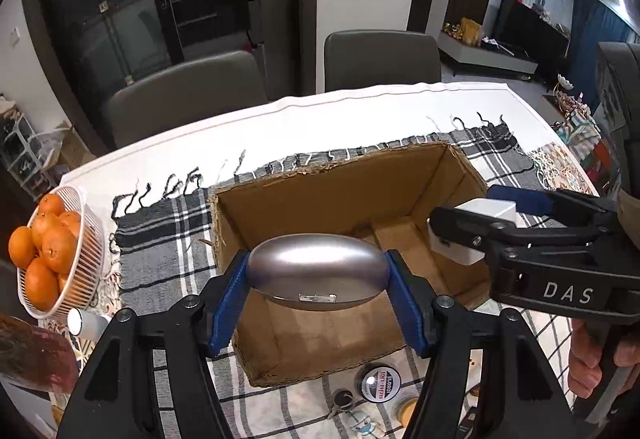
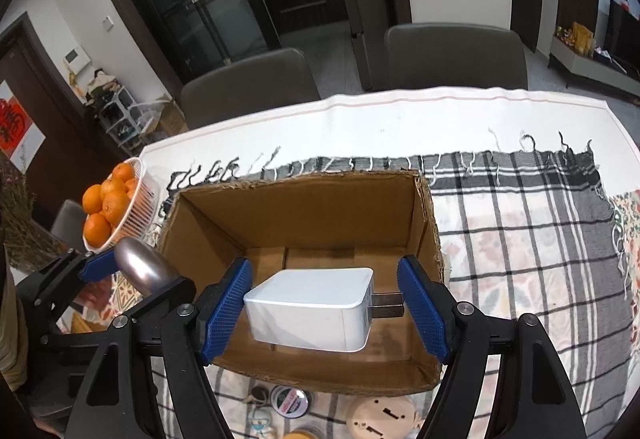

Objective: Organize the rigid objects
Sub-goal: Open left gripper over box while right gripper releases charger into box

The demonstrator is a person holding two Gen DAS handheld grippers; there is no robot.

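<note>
Two hand-held grippers each carry an object above an open cardboard box (image 2: 304, 223) on a table (image 2: 360, 119) under a plaid cloth (image 2: 520, 207). Nearest in the right wrist view, the right gripper (image 2: 324, 303) is narrowed around a white charger (image 2: 308, 303): the left pad presses the body at 9 o'clock, and the right pad seems to touch the tips of the prongs (image 2: 388, 305) at 3 o'clock, though contact there is hard to confirm. The charger lies flat, long axis running 9 to 3 o'clock, prongs pointing to 3 o'clock. It hangs over the near half of the box, whose floor looks bare directly below, so the drop appears to be straight down. In the left wrist view, the left gripper (image 1: 316, 279) is closed on a silver egg-shaped case (image 1: 316, 275), long axis also 9 to 3 o'clock, held end to end between the blue pads, over the box's near left part. The right gripper enters that view at 3 o'clock, over the right side of the box; neither tool is clearly closer to release. Nearer than the box, at 6 o'clock, small items wait on the cloth: a round tin (image 2: 289, 401) and a beige disc (image 2: 380, 415). Farther, at 9 o'clock, a basket (image 1: 86, 215) of oranges (image 1: 48, 239). Beyond the table, two chairs (image 2: 456, 55).
</note>
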